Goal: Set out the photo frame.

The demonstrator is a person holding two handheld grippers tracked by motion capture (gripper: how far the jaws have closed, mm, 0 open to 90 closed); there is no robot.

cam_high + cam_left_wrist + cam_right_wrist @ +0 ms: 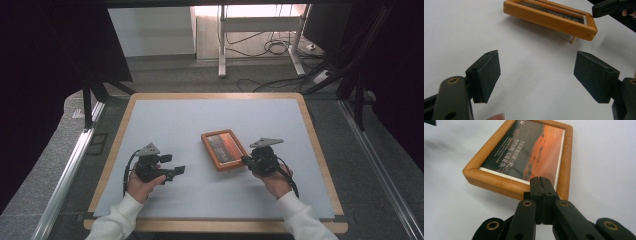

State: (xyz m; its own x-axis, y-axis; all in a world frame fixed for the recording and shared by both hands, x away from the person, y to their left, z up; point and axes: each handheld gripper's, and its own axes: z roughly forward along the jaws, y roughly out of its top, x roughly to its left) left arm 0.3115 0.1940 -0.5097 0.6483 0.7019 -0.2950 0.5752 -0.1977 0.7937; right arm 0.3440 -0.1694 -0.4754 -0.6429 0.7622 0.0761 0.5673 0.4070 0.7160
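Wooden picture frame (pixel 223 149) mid-mat, right gripper (pixel 246 160) at its corner, left gripper (pixel 172 165) apart

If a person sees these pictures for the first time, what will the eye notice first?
The eye goes first to the wooden picture frame with its orange and dark print, lying near the middle of the pale table. Next comes the right gripper, jaws shut, tips over the frame's near edge. The left gripper waits to the frame's left with jaws open and nothing between them.
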